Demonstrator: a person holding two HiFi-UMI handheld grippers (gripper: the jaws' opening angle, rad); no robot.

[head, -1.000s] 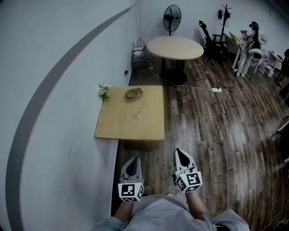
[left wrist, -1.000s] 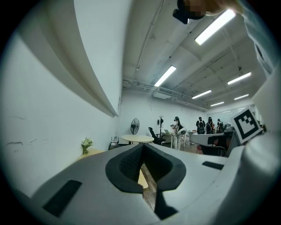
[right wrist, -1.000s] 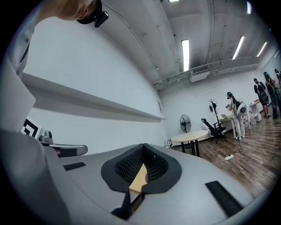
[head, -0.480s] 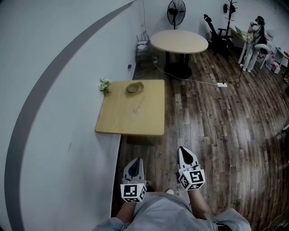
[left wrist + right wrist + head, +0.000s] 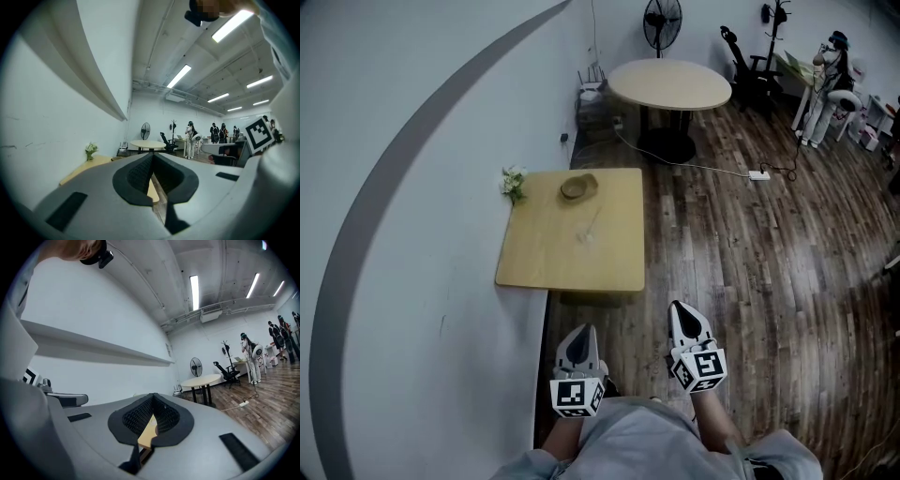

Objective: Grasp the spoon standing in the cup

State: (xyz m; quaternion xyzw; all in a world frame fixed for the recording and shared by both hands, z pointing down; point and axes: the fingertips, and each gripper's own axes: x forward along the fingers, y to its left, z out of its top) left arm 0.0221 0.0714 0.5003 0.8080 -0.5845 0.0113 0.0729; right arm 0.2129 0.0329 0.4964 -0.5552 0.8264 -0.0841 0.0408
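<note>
Although the task speaks of a spoon [image 5: 592, 223] standing in a cup, the head view gives only a thin pale streak near the middle of the table [image 5: 534, 267]. It is too small to tell spoon from cup or to read its long axis. If it stands as the task says, that axis should be upright, and the grip would come in from the side, across the handle. At the table's far edge sit a brown bowl [image 5: 578, 188] and, at the far corner by the wall [image 5: 412, 141], a sprig of flowers [image 5: 513, 181]. Both tongs hang well short of the table's near edge, low over the floor [image 5: 750, 281] and close to the person's body. The left tongs [image 5: 578, 333] point almost straight at the streak, and the right tongs [image 5: 683, 314] stand off to the side away from the wall. By that line the left looks the nearer, though not by much. Each gripper view shows its tongs pressed fully together with nothing between them, only a slip of table wood seen past the notch. Set against the frame a second ago, the table lies almost where it did, a touch higher in the head view. The tongs have crept slightly forward yet stay closed and empty, so the approach is barely begun.
</note>
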